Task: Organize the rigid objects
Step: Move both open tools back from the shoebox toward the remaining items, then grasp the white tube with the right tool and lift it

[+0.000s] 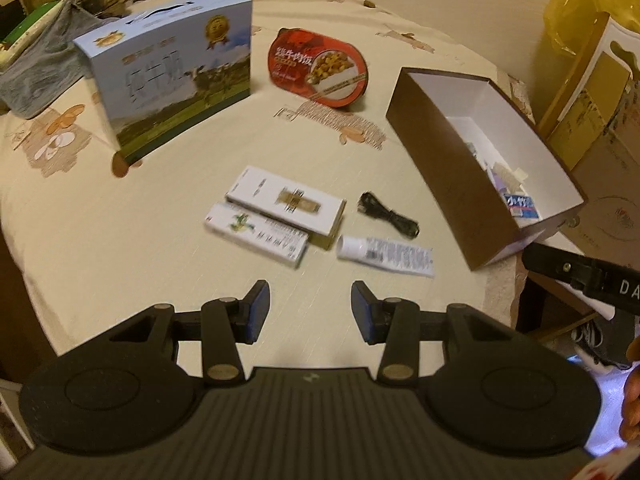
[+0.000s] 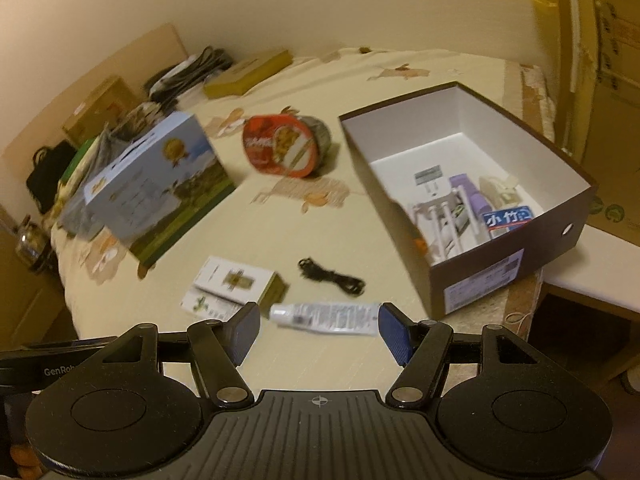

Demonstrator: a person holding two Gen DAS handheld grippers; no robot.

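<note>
The bench [image 1: 120, 240], covered by a cream cloth with brown leaf prints, carries everything. At its right edge stands an open brown shoebox [image 2: 480, 276] with white inner walls; small items already lie in its near end, among them a blue-and-white packet [image 2: 507, 218], a purple piece and some white plastic parts. Toward the left rear stands an upright blue carton [image 1: 168, 76] printed with a pasture scene and a gold seal. Just right of it a red oval meal tub [image 1: 320, 68] is propped on its edge, lid facing the cameras.

In the middle of the bench two flat boxes lie touching: a white box with a gold emblem [image 1: 286, 204] and, against its near side, a longer white box with green print [image 1: 256, 234]. To their right, well apart from the shoebox, lies a coiled black cable [image 1: 390, 216]. Nearer the front edge a white tube [image 1: 386, 256] lies flat, cap end toward the flat boxes.

The left gripper [image 1: 311, 306] hangs over bare cloth in front of the flat boxes, its fingers partly spread, with nothing between them. The right gripper [image 2: 320, 330] hangs just in front of the tube, its fingers spread wider, one on either side of it in the view; they hold nothing, and the tube rests on the cloth beyond their tips.

Cardboard boxes, a grey cloth and other clutter crowd the far left end.
</note>
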